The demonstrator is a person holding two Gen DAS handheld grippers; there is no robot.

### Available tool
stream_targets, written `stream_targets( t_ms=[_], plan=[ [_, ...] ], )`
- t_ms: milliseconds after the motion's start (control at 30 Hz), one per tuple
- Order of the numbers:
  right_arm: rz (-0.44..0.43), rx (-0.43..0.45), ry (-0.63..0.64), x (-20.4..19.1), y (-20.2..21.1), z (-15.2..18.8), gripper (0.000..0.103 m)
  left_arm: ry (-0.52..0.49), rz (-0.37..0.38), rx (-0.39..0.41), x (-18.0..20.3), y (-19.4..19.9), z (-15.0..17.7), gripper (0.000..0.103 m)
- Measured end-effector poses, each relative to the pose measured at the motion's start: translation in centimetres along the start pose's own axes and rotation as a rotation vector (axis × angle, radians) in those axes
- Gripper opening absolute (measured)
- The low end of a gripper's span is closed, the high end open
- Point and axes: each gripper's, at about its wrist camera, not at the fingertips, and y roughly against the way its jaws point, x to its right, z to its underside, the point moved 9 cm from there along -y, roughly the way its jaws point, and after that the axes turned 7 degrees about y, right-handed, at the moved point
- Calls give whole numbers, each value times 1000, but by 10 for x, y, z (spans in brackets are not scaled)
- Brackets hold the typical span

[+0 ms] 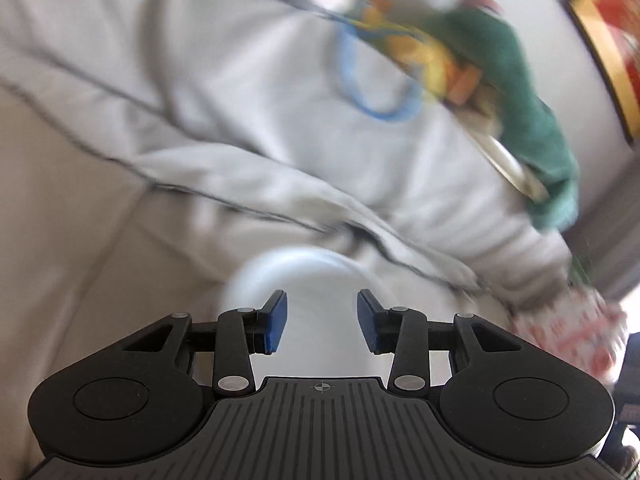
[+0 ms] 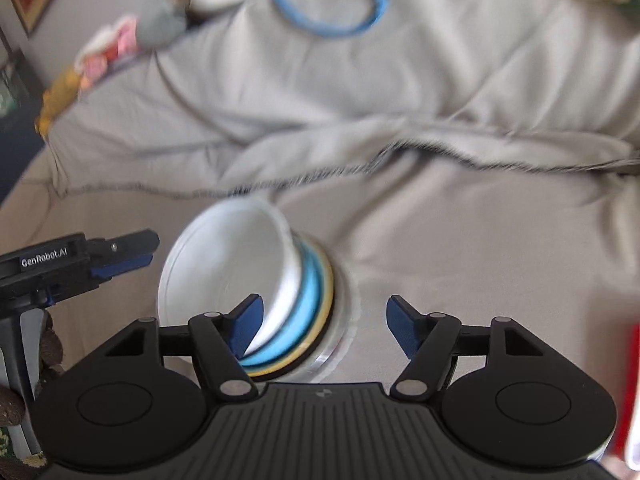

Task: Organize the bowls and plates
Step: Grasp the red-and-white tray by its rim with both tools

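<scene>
Grey, rumpled bedding point(image 2: 400, 92) covers the whole working surface, with a dark-stitched fold running across it in both views. At centre of the right wrist view sits the stack point(image 2: 280, 304): a white bowl point(image 2: 224, 264) on top, tilted so its mouth faces left, then a blue dish point(image 2: 308, 300), a yellow rim point(image 2: 328, 288) and a clear plate point(image 2: 344, 332) lowest, resting on the bedding. Your right gripper point(image 2: 324, 328) has its jaws apart and holds nothing; the left blue pad point(image 2: 248, 328) overlaps the bowl's outer wall in this view, though you cannot tell whether it touches, and the right pad point(image 2: 404, 332) stands well clear of the stack over bare bedding. Your left gripper point(image 2: 120, 256) enters from the left edge, its tips just beside the bowl's rim, apart from it. In the left wrist view the same gripper point(image 1: 322, 322) shows its jaws apart and empty, with the bowl point(image 1: 304, 276) seen blurred directly behind and between the pads point(image 1: 276, 320). Farther back lie a blue cord loop point(image 2: 328, 12), a green cloth point(image 1: 520, 92) and some bright, blurred items point(image 1: 432, 60) whose nature cannot be made out. A framed picture point(image 1: 612, 28) hangs at upper right.
</scene>
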Motion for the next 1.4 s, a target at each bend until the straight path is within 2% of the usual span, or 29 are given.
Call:
stream_targets(
  t_ms=[133,233,333,433,500,567,667,733,767,800,833,900,1033,1167,1300,1400],
  plan=[
    [41,93,-69,56,54,14,72,-97,34,-97,80,-34,38,43],
    [86,129,-143,110,84,32,73,-168,75,-242,137,-78,88,43],
    [176,153,-207,171,109,54,73,-250,136,-402,192,-122,146,42],
    [274,152,-290,235,123,78,73,-296,157,-525,231,-160,199,36],
    [323,140,-376,278,125,99,73,-315,142,-550,244,-182,221,35],
    [341,132,-468,310,122,119,73,-334,101,-536,252,-202,234,35],
    [330,110,-557,341,108,145,73,-345,52,-533,257,-226,248,35],
    [339,90,-573,352,96,156,73,-356,30,-568,254,-242,257,35],
    [338,80,-579,356,88,161,73,-364,17,-595,252,-249,262,33],
    [334,73,-586,359,83,165,72,-363,10,-620,250,-257,267,23],
    [332,65,-597,361,76,168,62,-353,12,-639,245,-259,269,17],
    [298,31,-624,351,65,174,40,-328,29,-642,235,-255,268,19],
    [215,45,-571,308,61,163,40,-341,-2,-584,200,-225,244,18],
    [129,43,-454,242,56,143,40,-293,-12,-522,149,-170,216,18],
    [45,5,-336,170,40,128,41,-284,-80,-441,98,-118,195,19],
    [0,-45,-299,123,23,124,44,-283,-139,-405,67,-98,189,19]
  ],
)
